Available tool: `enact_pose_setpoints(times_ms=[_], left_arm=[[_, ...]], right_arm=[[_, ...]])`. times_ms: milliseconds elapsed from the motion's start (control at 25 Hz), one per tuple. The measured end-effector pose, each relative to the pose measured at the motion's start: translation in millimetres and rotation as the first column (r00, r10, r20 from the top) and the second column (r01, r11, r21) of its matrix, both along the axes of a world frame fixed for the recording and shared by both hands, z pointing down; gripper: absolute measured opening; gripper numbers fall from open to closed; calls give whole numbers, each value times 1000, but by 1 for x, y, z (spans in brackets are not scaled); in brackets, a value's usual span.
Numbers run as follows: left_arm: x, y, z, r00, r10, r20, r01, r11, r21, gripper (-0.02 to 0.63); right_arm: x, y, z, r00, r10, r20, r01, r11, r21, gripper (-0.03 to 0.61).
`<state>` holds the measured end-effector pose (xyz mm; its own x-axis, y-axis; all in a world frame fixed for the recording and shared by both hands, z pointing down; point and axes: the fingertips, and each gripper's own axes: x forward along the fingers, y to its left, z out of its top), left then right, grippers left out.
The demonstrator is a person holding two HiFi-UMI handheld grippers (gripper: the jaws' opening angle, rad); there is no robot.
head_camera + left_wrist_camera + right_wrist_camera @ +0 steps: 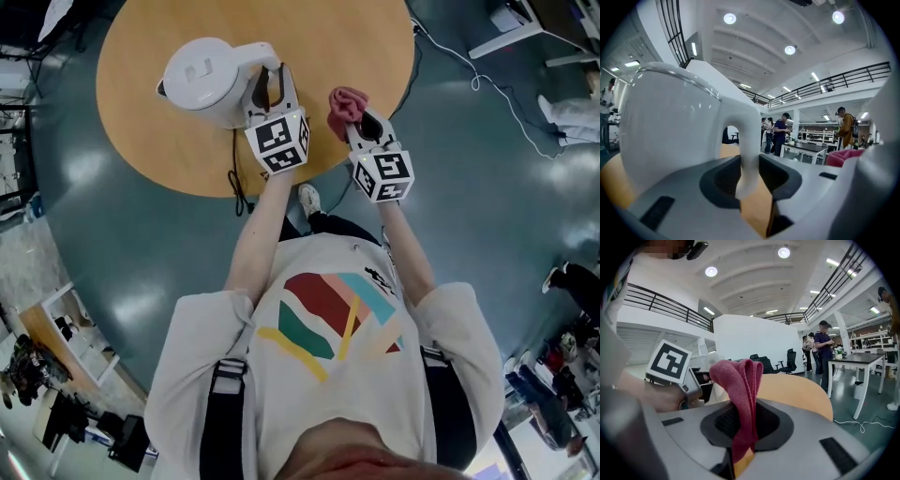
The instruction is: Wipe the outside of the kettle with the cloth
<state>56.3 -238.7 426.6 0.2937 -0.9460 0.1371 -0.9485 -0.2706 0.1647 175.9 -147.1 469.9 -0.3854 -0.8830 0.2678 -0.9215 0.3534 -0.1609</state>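
Forward, left gripper [272, 86] on kettle [202, 80] (level)

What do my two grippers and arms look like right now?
Both the left gripper and right gripper have light grey bodies with dark padded jaw recesses, each carrying a white cube with black square markers. Short white T-shirt sleeves; forearms bare.

No text seems legible in any view.

White kettle [202, 80] upright — crumpled red cloth [347, 101] near it.
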Motion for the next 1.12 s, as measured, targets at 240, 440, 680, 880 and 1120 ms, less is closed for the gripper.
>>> enact_pose_setpoints(times_ms=[240, 440, 680, 880, 1120], left_arm=[[6, 35, 2, 993, 111, 29, -111, 994, -6, 161], [-17, 79, 9, 987, 143, 75, -145, 989, 13, 156], [-43, 128, 7, 984, 141, 112, -146, 989, 33, 133], [-72, 145, 6, 992, 81, 98, -84, 996, 26, 130], [-80, 147, -14, 1000, 23, 20, -24, 999, 38, 140]], right_arm=[[-23, -8, -20, 998, -63, 0, 62, 997, 46, 48], [-58, 2, -30, 991, -130, -8, 130, 987, 92, 48], [-84, 13, -36, 975, -221, -32, 223, 970, 94, 48], [-107, 7, -43, 964, -262, -43, 265, 960, 94, 46], [-124, 11, -57, 970, -244, -22, 245, 963, 114, 47]])
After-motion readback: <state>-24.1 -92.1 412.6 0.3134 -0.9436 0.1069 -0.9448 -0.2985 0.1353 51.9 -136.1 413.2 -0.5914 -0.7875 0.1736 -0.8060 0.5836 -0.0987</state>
